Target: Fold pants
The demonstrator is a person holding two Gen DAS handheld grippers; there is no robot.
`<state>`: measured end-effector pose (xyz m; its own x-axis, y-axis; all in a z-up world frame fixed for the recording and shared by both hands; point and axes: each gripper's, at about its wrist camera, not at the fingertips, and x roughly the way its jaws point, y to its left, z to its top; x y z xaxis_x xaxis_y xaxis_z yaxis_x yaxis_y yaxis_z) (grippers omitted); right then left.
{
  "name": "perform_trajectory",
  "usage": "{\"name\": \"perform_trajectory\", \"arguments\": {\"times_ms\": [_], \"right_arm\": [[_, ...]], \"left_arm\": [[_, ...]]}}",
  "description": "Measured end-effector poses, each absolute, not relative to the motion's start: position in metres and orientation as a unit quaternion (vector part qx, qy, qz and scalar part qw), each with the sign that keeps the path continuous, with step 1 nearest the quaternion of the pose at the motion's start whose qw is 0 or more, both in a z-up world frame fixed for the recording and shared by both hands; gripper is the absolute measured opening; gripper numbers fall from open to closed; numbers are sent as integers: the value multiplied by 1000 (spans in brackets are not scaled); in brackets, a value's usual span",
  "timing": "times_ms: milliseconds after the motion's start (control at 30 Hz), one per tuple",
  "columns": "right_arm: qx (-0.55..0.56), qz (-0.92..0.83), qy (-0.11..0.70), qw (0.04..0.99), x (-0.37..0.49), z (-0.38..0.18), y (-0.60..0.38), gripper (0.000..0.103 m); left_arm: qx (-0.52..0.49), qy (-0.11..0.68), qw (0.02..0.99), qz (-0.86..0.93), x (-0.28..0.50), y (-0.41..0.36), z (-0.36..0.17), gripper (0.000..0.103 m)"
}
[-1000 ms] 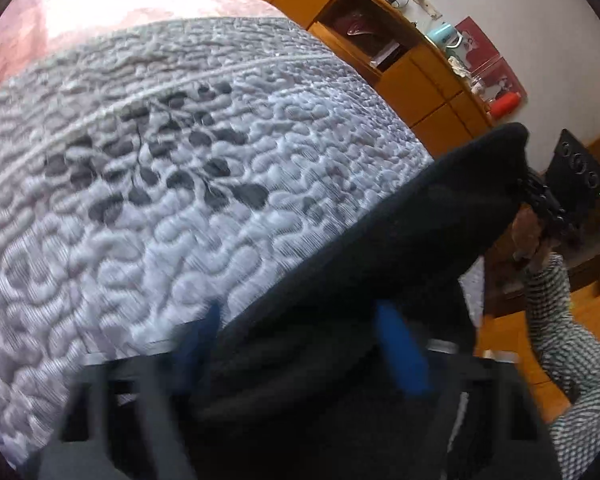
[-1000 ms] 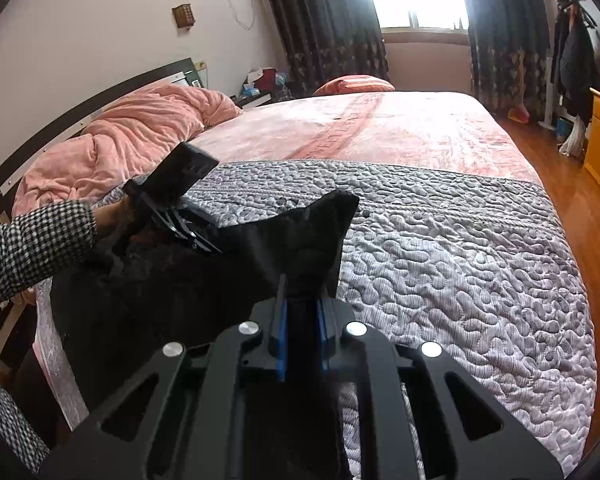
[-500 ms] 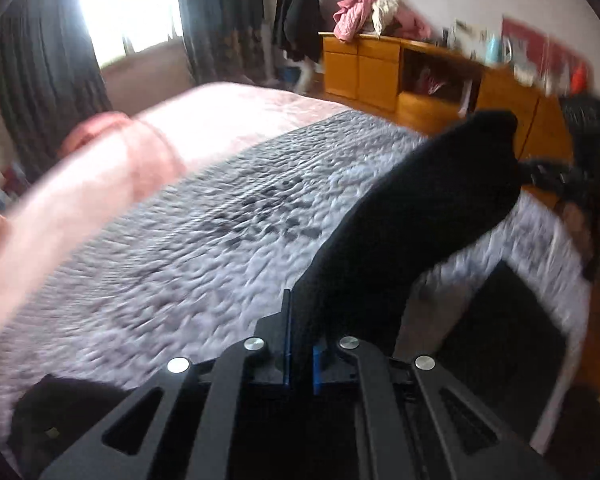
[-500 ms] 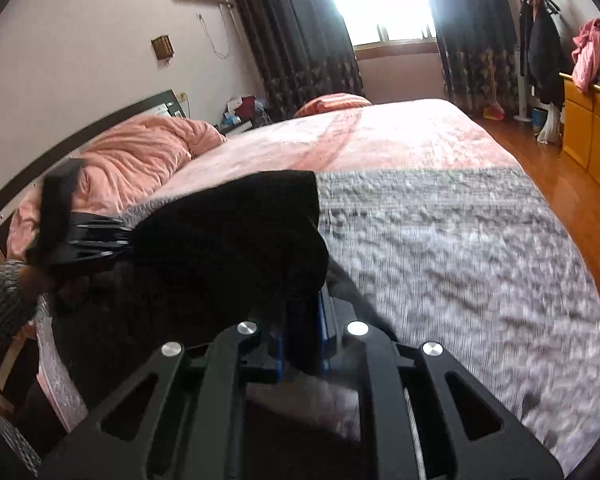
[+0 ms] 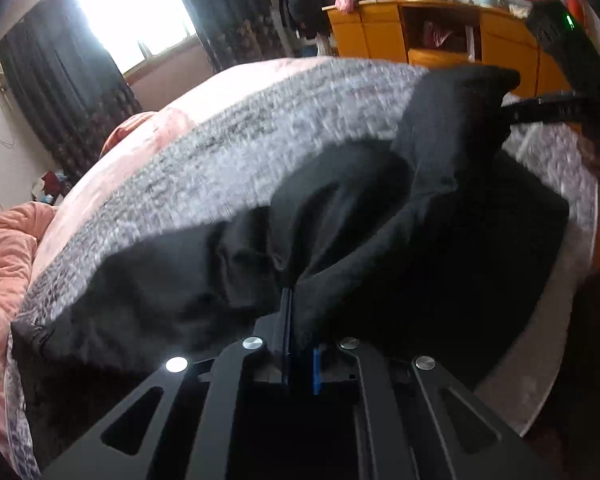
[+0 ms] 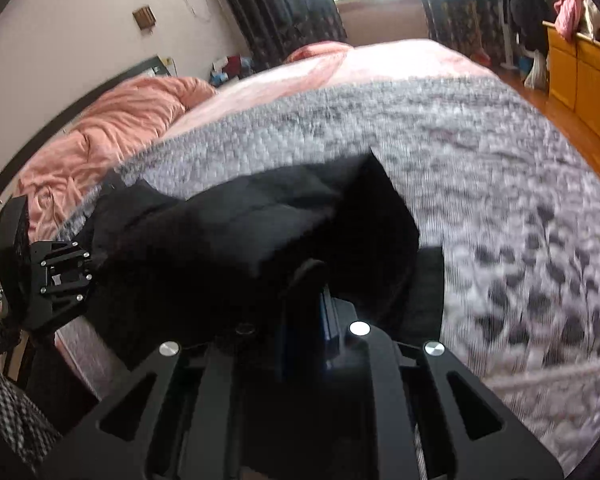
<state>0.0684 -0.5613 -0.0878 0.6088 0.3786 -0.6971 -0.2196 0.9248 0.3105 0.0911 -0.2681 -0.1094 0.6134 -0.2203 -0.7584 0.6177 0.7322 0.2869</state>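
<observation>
Over the near edge of the grey quilted bedspread [image 6: 480, 168] hang the black fabric pants [image 5: 380, 216], pinched at two corners! Left gripper [image 5: 296, 320] is clamped tight on a bunched fold; right gripper [image 6: 320, 308] is likewise closed on cloth, dark fabric draping over its blue pads. Judging by the lifted, sagging span, this looks like the fold-over stage. Next move calls for carrying both held corners across together, level, and laying them flat on the far cloth.

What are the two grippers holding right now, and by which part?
Both hold the black pants: the left gripper and right gripper each pinch an edge of the fabric; which part is unclear.
</observation>
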Motion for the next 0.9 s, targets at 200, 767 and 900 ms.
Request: {"name": "perform_trajectory", "arguments": {"times_ms": [200, 767, 900], "right_arm": [[95, 145, 457, 872, 47, -119, -565, 20], [249, 126, 450, 848, 1, -99, -612, 68], [332, 145, 439, 822, 30, -114, -615, 68]], "left_arm": [[307, 371, 848, -220, 59, -285, -153, 11], [281, 404, 850, -188, 83, -295, -170, 17], [284, 405, 849, -187, 72, -292, -169, 18]]}}
